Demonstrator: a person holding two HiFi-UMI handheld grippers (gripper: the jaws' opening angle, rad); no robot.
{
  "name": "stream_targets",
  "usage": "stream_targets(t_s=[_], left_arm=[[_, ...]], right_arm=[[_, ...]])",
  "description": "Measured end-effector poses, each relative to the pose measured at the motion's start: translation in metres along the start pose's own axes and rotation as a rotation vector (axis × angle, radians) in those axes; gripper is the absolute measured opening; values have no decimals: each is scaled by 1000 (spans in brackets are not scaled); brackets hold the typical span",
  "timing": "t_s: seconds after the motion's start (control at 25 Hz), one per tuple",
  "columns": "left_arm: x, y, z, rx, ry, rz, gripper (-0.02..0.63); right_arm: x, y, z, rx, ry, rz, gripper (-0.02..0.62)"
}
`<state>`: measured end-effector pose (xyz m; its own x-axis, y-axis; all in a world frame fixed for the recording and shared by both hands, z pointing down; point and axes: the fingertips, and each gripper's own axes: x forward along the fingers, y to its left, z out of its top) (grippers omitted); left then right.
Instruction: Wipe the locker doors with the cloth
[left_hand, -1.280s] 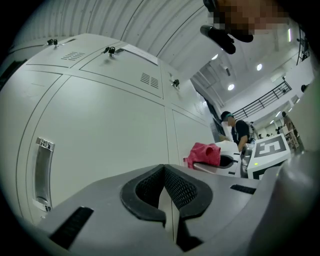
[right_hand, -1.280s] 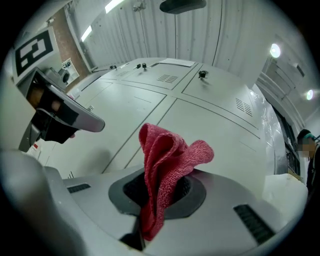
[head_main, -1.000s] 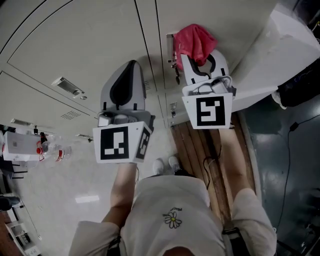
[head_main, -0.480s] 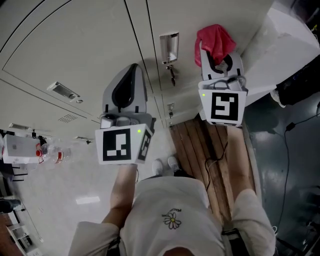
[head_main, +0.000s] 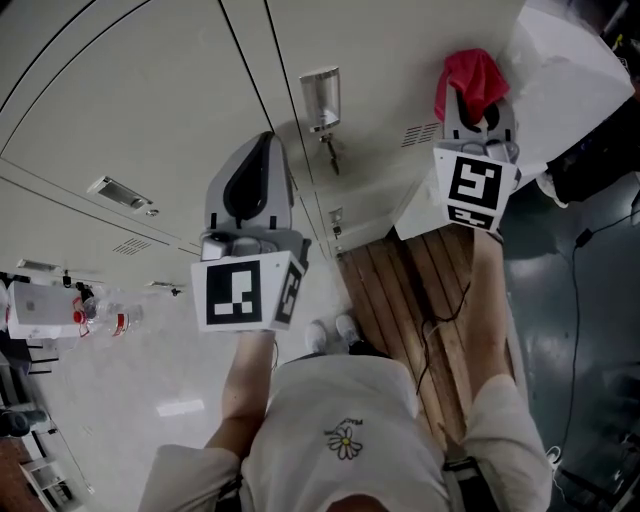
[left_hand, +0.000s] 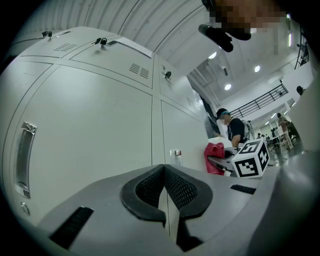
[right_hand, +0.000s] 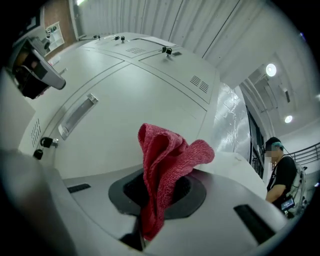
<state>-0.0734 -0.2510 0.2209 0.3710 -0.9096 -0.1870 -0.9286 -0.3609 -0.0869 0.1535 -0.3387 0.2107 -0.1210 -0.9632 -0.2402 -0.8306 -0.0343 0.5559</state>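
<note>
Right tool (head_main: 478, 110) pinches crumpled red terry cloth (right_hand: 165, 160) near smooth locker door (right_hand: 125, 100).

No readable text (anywhere visible)

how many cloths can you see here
1: the red cloth, clamped in the jaws of the right gripper by the locker doors. The left gripper is shut on nothing. Others may be hidden.

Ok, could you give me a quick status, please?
Right gripper shut on red cloth, near locker door. Left gripper shut, empty. Door handle nearby.
</note>
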Motion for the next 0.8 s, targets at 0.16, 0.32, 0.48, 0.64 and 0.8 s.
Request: stream_targets(t_s=[0.16, 0.32, 0.48, 0.64, 0.8], left_arm=[[1, -5, -1, 1, 2, -8, 15], [1, -8, -1, 3, 4, -11, 15], [0, -10, -1, 7, 9, -11, 15], [-1, -10, 0, 12, 6, -7, 15], [-2, -11, 1, 14, 7, 1, 15]], right_arm=[[4, -23, -20, 2, 56, -62, 32], [6, -37, -31, 15, 88, -95, 32], [7, -43, -36, 25, 98, -107, 32], [7, -45, -38, 23, 100, -109, 32], [5, -44, -34, 37, 95, -102, 32]])
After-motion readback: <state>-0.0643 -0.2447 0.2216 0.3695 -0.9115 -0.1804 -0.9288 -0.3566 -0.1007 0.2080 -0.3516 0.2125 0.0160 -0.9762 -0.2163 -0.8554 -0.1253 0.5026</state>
